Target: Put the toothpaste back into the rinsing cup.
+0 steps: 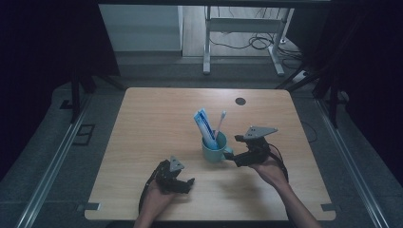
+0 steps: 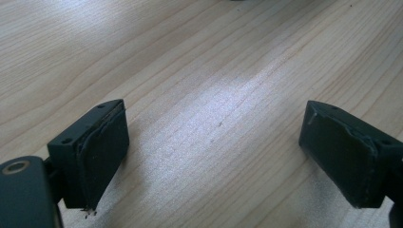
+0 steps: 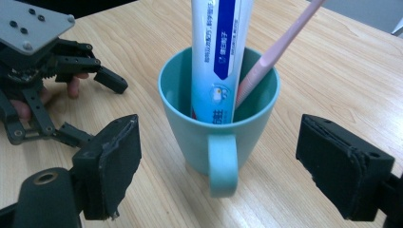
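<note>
Near the table point(image 1: 142, 142) centre, the cup point(image 3: 216, 123) with toothpaste point(image 3: 221, 52) and toothbrush point(image 3: 280, 47) is flanked by the spread right tongs point(image 3: 218, 166); left tongs point(image 1: 183, 183), at seven o'clock, are spread, empty. A handle bump could tip the cup.

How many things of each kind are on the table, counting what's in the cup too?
Mug: 1
Toothpaste tube: 1
Toothbrush: 1
Total: 3
</note>
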Available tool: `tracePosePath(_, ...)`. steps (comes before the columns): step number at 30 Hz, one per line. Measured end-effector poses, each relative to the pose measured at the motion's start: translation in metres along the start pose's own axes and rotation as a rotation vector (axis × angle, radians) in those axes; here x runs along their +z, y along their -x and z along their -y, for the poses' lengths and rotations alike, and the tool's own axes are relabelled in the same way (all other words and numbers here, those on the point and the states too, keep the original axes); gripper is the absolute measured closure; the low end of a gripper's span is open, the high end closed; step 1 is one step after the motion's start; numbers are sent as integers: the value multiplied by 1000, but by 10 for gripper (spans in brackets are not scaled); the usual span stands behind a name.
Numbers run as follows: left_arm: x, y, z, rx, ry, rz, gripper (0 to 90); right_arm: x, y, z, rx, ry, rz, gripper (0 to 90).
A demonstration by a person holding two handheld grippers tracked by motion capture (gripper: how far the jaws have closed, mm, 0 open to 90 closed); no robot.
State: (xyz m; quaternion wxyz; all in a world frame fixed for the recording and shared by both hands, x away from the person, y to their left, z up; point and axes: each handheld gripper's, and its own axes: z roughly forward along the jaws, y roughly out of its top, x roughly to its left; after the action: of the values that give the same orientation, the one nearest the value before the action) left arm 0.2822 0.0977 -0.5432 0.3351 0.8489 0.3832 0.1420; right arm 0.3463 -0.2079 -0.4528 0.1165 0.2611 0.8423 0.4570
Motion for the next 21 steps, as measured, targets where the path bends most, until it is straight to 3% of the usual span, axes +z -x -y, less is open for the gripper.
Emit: tracePosePath(21, 0, 0, 0, 0, 0, 0, 95, -18, 2, 21, -8, -29, 40, 143)
